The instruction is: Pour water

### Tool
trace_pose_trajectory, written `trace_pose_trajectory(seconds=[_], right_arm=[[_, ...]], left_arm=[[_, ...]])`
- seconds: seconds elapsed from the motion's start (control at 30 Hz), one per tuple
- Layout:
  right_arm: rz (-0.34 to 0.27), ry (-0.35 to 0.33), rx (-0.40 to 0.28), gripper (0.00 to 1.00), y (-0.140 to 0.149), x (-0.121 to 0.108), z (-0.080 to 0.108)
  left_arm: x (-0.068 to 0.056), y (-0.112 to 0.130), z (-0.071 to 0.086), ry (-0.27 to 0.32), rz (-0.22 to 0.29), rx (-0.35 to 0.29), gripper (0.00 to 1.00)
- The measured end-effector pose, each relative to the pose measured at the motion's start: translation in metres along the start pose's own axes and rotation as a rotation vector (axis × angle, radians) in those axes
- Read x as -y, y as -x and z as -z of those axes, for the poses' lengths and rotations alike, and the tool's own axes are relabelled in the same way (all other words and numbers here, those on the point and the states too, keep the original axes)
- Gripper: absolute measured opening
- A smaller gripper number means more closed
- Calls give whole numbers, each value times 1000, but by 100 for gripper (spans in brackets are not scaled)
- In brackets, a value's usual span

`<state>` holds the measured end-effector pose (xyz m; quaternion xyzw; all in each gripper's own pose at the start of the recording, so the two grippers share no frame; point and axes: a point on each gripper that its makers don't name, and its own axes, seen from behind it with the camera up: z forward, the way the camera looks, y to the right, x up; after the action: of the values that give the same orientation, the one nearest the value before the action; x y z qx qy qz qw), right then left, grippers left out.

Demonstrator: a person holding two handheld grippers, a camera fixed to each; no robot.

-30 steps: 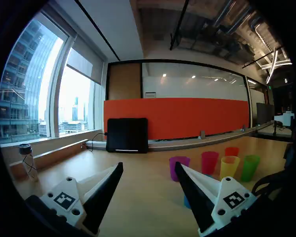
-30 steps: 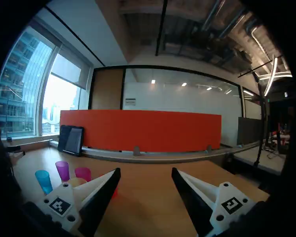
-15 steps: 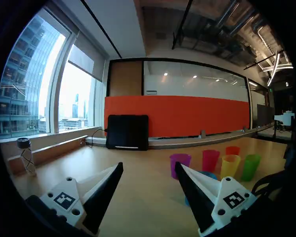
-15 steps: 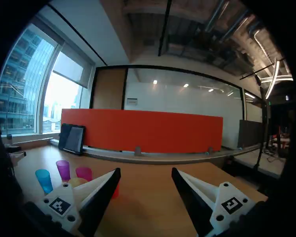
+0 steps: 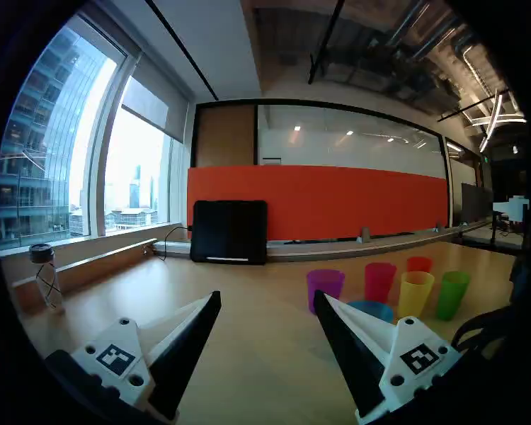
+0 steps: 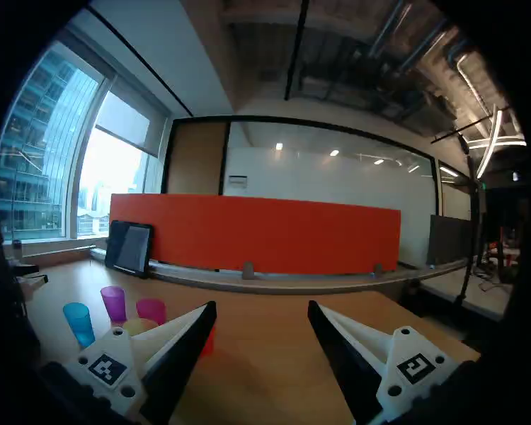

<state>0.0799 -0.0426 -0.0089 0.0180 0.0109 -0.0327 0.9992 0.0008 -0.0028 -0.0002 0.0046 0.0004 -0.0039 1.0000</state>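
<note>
Several coloured plastic cups stand on the wooden table. In the left gripper view I see a purple cup [image 5: 325,287], pink cup [image 5: 379,281], red cup [image 5: 419,264], yellow cup [image 5: 415,292], green cup [image 5: 452,294] and a blue cup [image 5: 370,310] partly behind my right finger. My left gripper [image 5: 265,294] is open and holds nothing, short of the cups. In the right gripper view, the blue cup [image 6: 78,323], purple cup [image 6: 113,303] and pink cup [image 6: 151,310] stand at the lower left. My right gripper [image 6: 260,306] is open and holds nothing.
A clear bottle with a dark cap [image 5: 46,278] stands by the window ledge at the far left. A black tablet [image 5: 229,232] leans against the orange divider [image 5: 322,202] at the table's back. Bare wooden tabletop [image 6: 265,354] lies ahead of the right gripper.
The left gripper view has shifted slightly, so the blue cup's rim now shows above the right finger. The right gripper view is nearly unchanged. Both grippers stay open.
</note>
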Motion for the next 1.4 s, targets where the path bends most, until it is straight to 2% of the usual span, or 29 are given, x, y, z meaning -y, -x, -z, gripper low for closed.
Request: trace_pose_trajectory(seconds=[0.37,0.87,1.07,1.4], right_arm=[[3,-6,-4,100,-3,1,1],[31,-14,-48,100,-7,-4,1],[46,-8,-54,100,1,-10,-4],[28,30,-57,100,22,-13,-12]], left_arm=[[0,0,-1,0,-8,0,97],[2,0,0,0,-7,1,97],[1,0,-1,0,-8,1,97],[1,0,-1,0,-8,1,97]])
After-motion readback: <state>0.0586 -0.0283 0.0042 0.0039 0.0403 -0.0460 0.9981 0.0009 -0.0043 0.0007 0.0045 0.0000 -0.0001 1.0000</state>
